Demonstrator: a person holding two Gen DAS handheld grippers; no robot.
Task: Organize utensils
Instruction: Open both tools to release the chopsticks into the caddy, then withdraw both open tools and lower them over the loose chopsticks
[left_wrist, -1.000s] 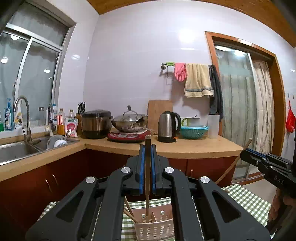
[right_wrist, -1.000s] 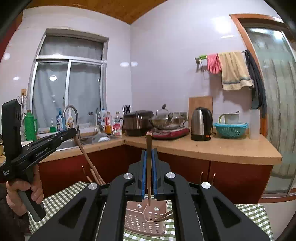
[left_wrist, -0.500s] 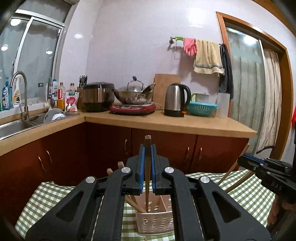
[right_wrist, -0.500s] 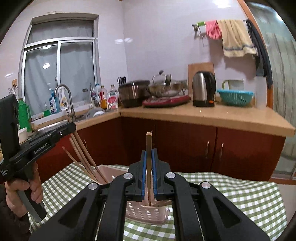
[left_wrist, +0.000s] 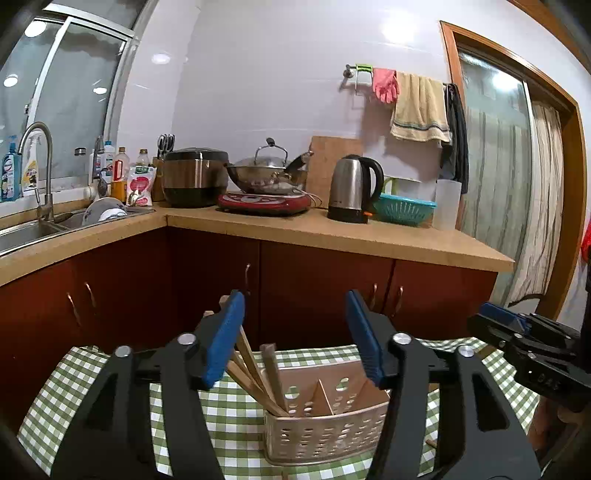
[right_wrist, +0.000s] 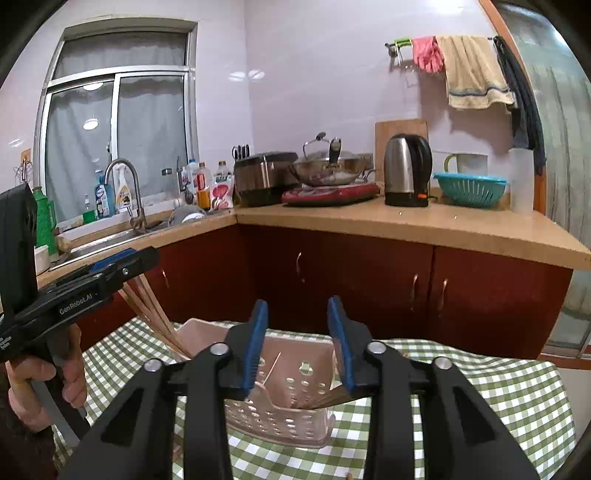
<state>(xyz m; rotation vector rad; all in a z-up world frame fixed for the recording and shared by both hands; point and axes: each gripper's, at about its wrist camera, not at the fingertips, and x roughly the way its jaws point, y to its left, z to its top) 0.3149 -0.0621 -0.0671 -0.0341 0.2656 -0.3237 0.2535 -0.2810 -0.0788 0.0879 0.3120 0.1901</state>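
A pink perforated holder (left_wrist: 325, 432) stands on the green checked tablecloth (left_wrist: 221, 406). Several wooden chopsticks (left_wrist: 255, 373) lean to the left in its left compartment. My left gripper (left_wrist: 293, 295) hovers just above the holder with its jaws opening and nothing pressed between the blue pads. From the right wrist view, the holder (right_wrist: 295, 376) sits below my right gripper (right_wrist: 297, 302), whose jaws are also opening with nothing between them. A chopstick (right_wrist: 332, 398) lies tilted in the holder's right end. Each gripper shows in the other's view: the left gripper (right_wrist: 147, 254), the right gripper (left_wrist: 480, 321).
Dark red cabinets (left_wrist: 314, 288) rise right behind the table. The counter above holds a kettle (left_wrist: 351, 188), a wok (left_wrist: 266, 173), a rice cooker (left_wrist: 194, 177) and a teal colander (left_wrist: 404, 208). A sink (left_wrist: 22, 232) is at the left. A hand (right_wrist: 40, 380) grips the left tool.
Both grippers sank towards the holder, each shut on an upright chopstick. Both jaws have since opened, and the chopsticks now rest in the holder.
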